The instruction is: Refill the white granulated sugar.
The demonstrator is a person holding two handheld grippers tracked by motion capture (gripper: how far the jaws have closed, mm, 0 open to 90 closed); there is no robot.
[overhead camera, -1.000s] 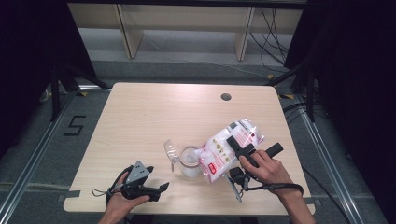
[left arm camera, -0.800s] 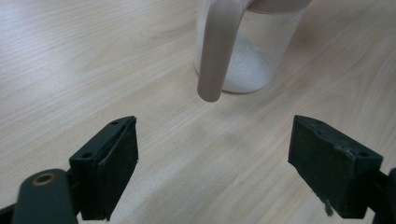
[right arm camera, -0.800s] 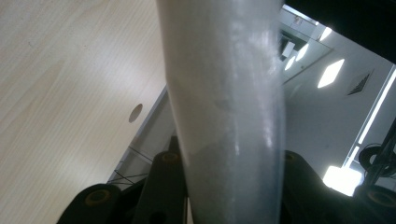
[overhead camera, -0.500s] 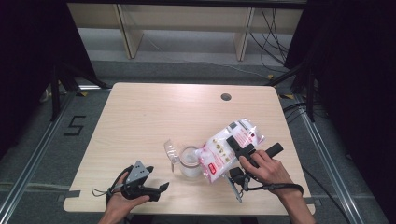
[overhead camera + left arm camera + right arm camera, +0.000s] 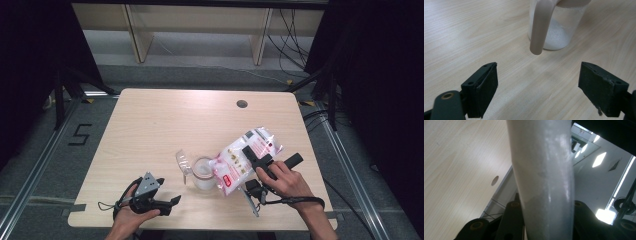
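Observation:
A clear plastic bag of white grains (image 5: 239, 159) with red print is tipped, its low end over a clear jug (image 5: 202, 175) near the table's front middle. My right gripper (image 5: 256, 156) is shut on the bag's upper part; in the right gripper view the bag (image 5: 544, 175) stands pinched between both jaws of the right gripper (image 5: 544, 225). My left gripper (image 5: 171, 202) rests open near the front left edge, pointing at the jug. In the left gripper view the jug (image 5: 560, 32) holds a little white powder, its handle (image 5: 540, 27) turned toward my left gripper (image 5: 537, 85).
The light wooden table (image 5: 160, 125) has a round cable hole (image 5: 242, 104) at the back right. Black frame posts flank the table, and a shelf unit (image 5: 200, 20) stands behind it. A "5" mark (image 5: 80, 135) lies on the floor at left.

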